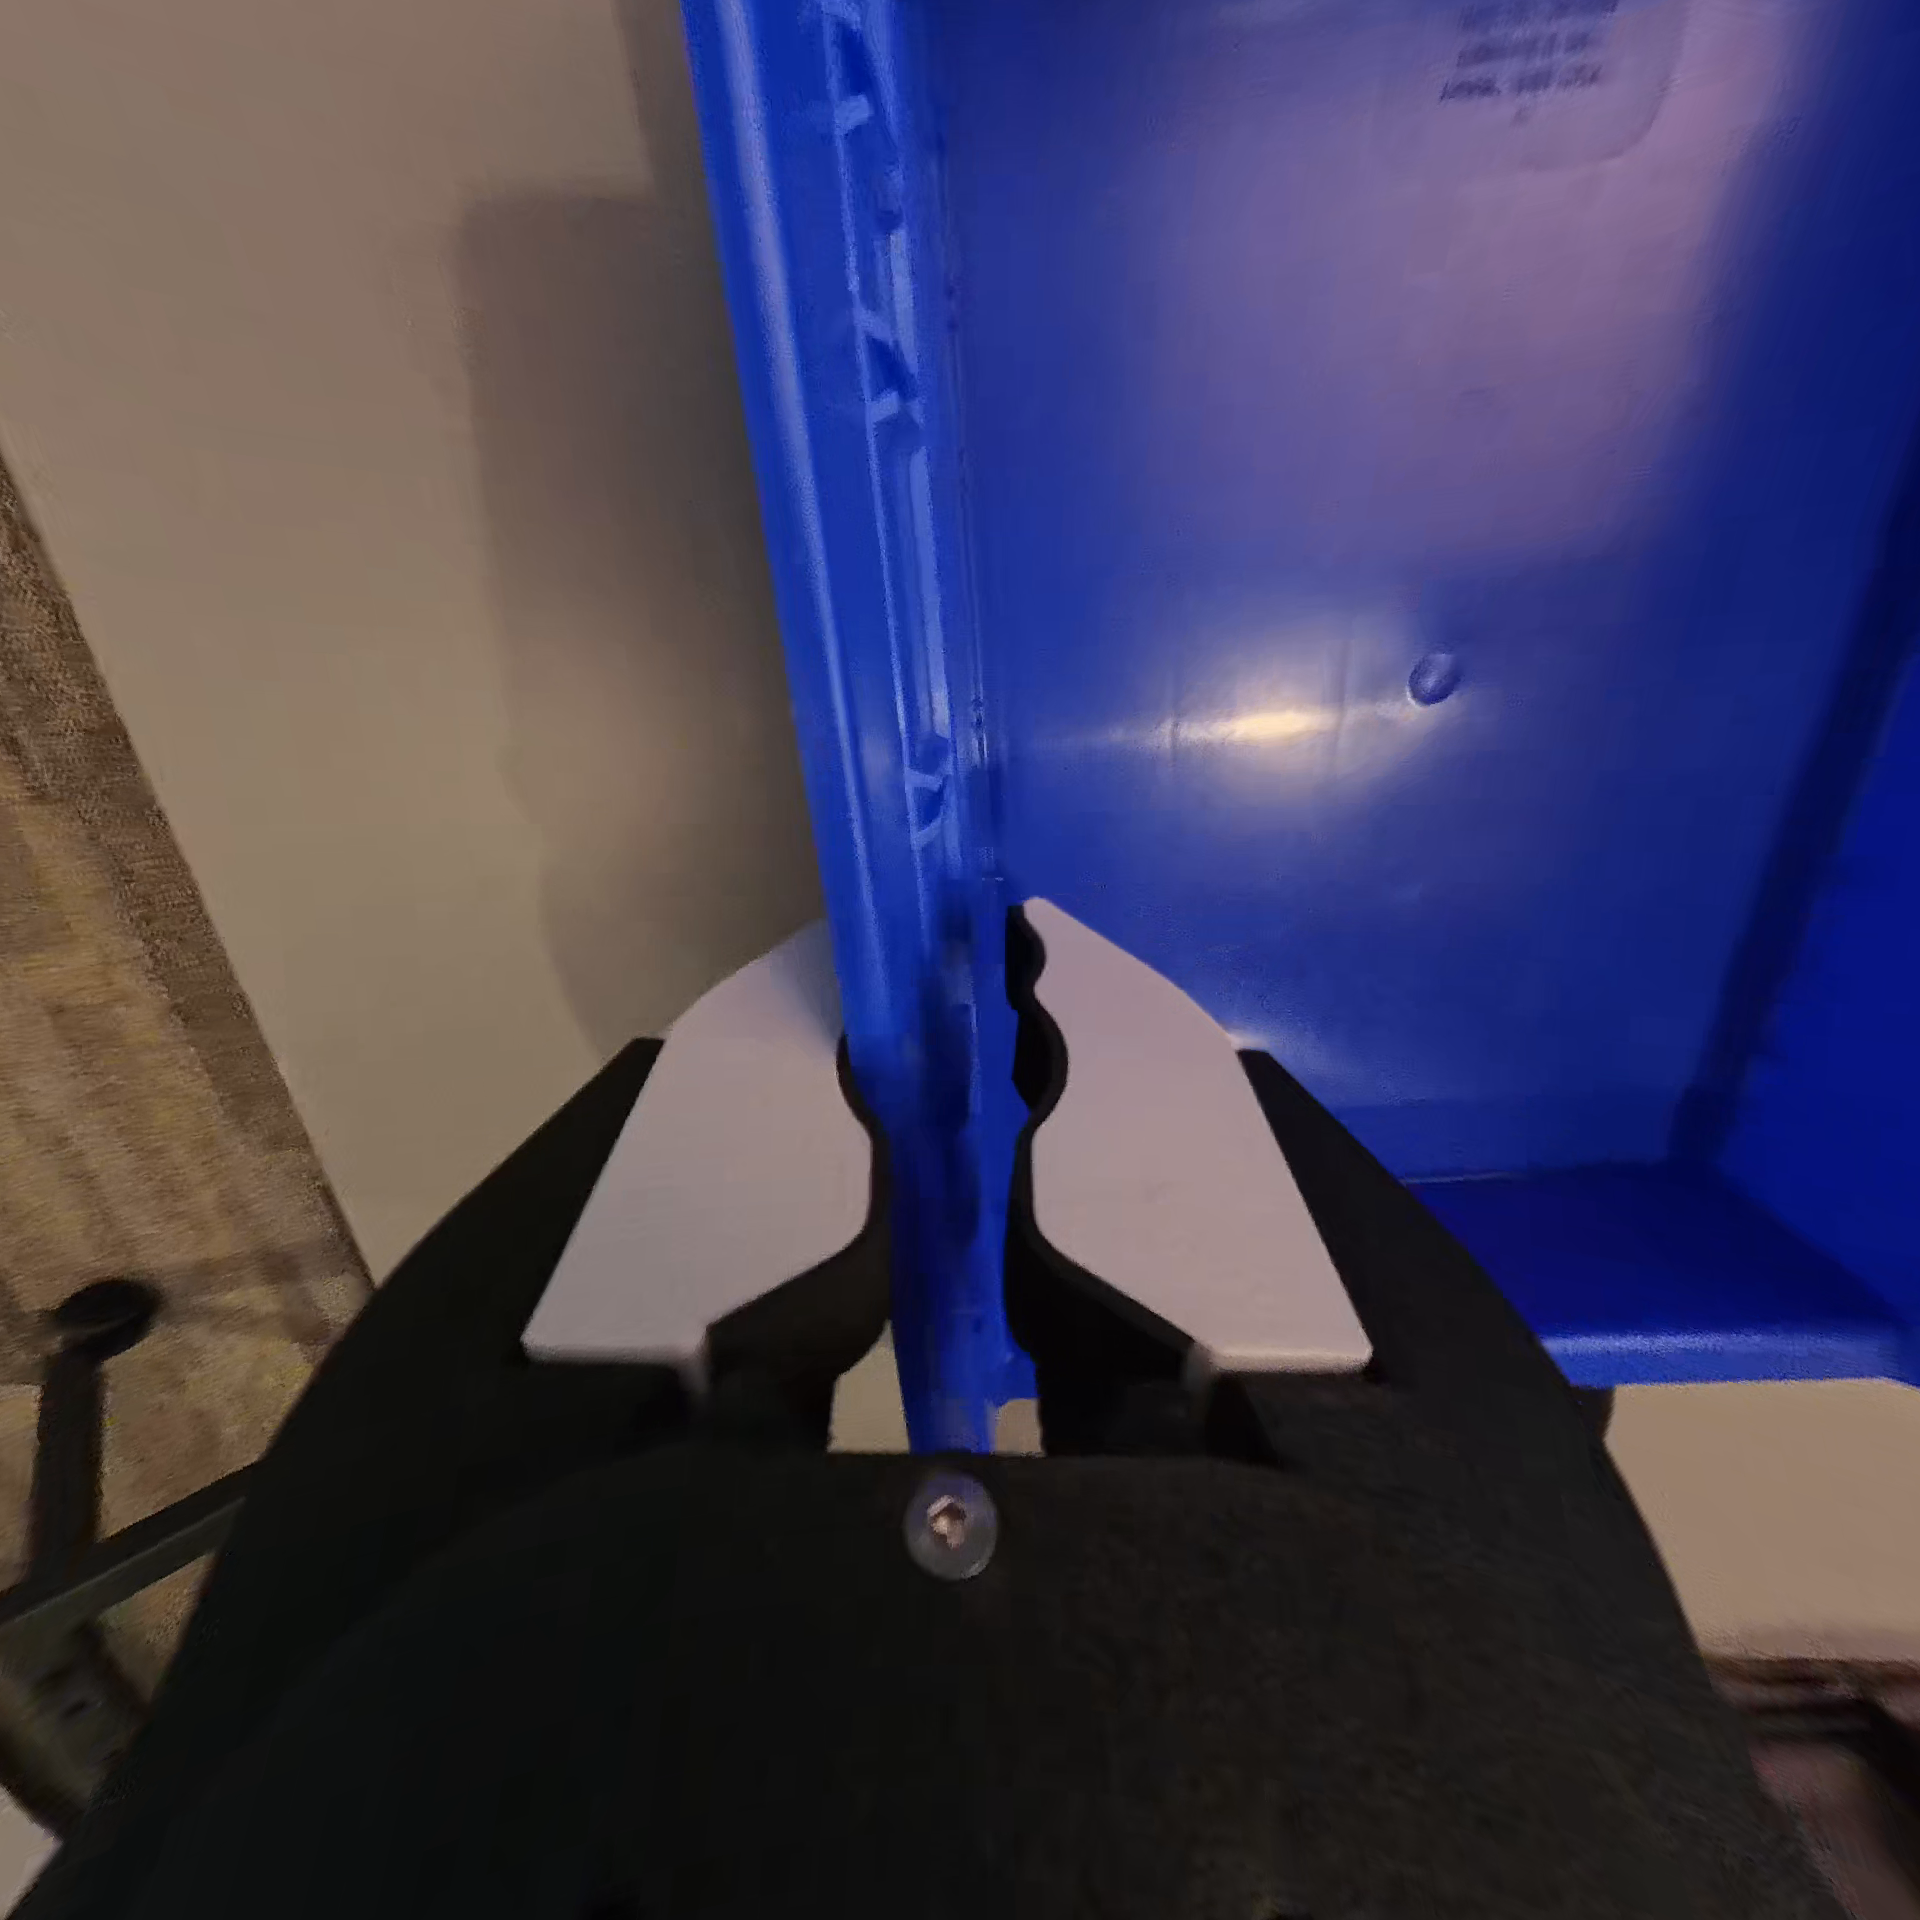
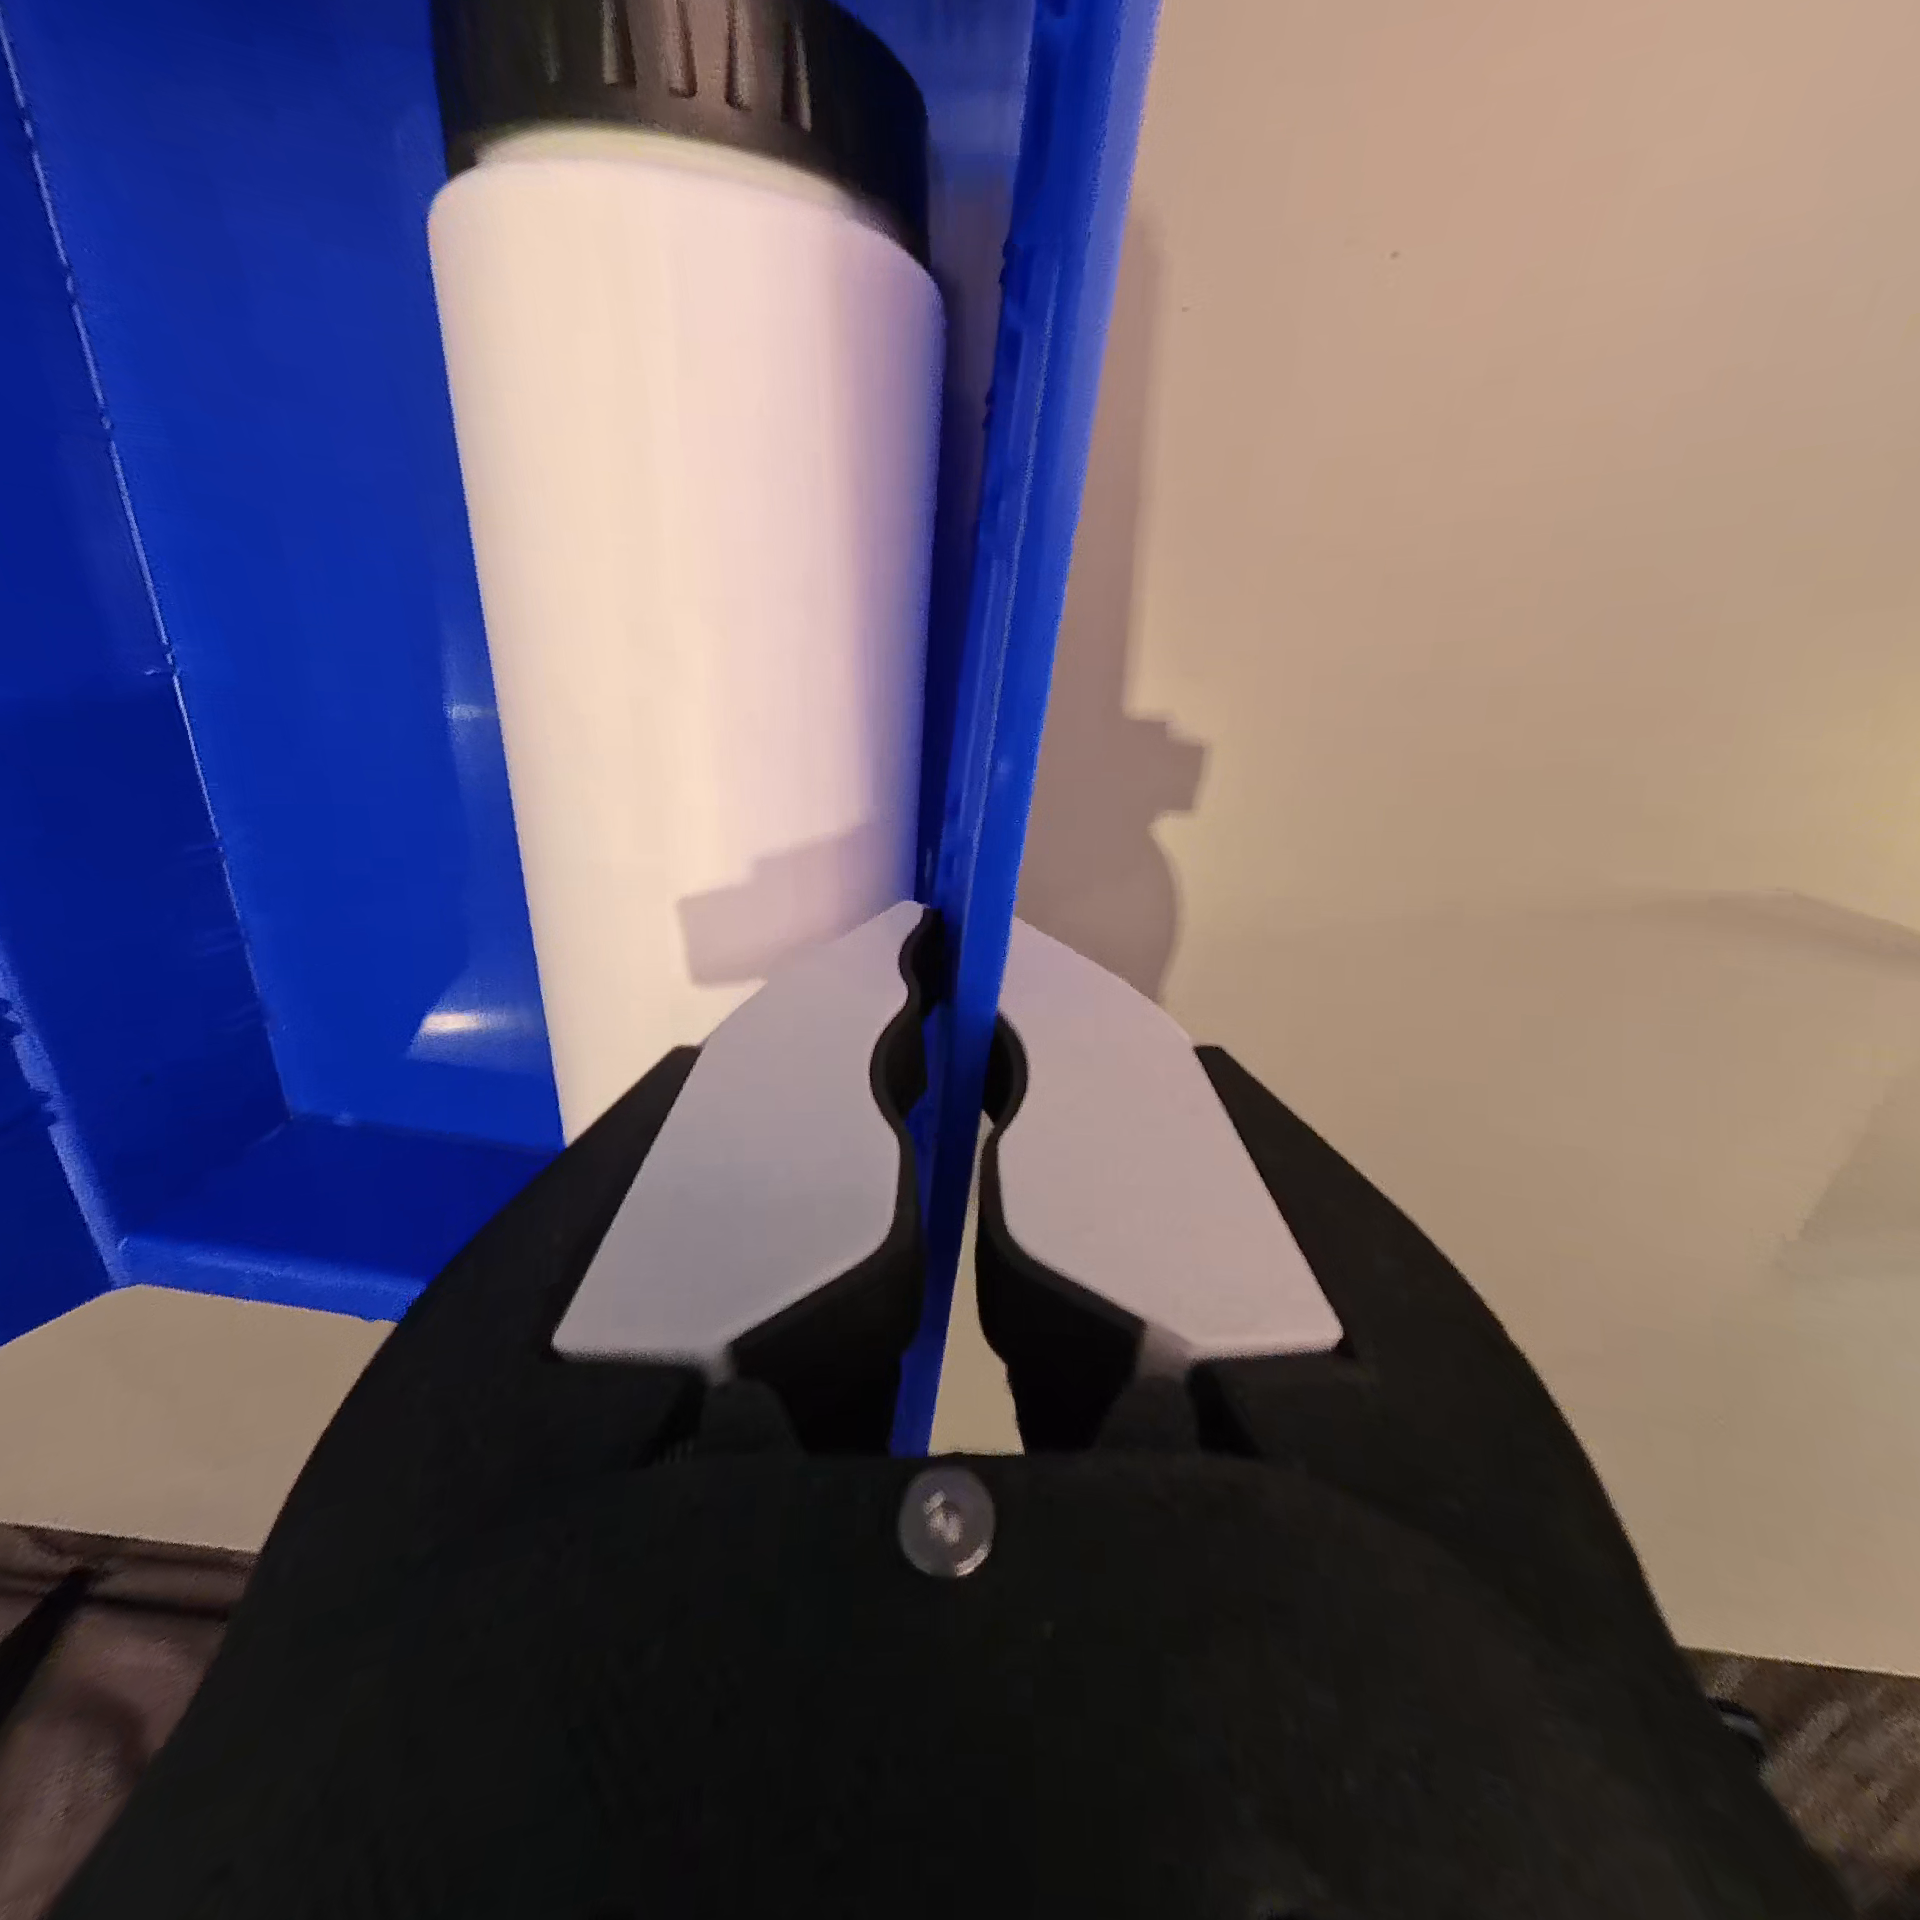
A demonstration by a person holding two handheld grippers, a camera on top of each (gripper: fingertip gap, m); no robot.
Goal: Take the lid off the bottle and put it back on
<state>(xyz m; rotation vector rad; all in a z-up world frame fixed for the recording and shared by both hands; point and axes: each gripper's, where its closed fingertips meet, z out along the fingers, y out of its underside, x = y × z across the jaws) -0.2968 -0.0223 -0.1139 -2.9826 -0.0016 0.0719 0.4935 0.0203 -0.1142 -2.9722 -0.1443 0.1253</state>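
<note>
White bottle (image 2: 686, 582) with its black ribbed lid (image 2: 675, 94) in place, lying inside a blue plastic bin (image 2: 208, 520) against the bin's right wall. Right tongs (image 2: 961, 1039) pinch that wall; left tongs (image 1: 935, 1049) pinch the opposite wall (image 1: 894, 623). Judged stage: unscrewing not yet begun. The bin sits on a cream table (image 2: 1507, 623), with open surface on both outer sides; the walls crowd access to the lid.
</note>
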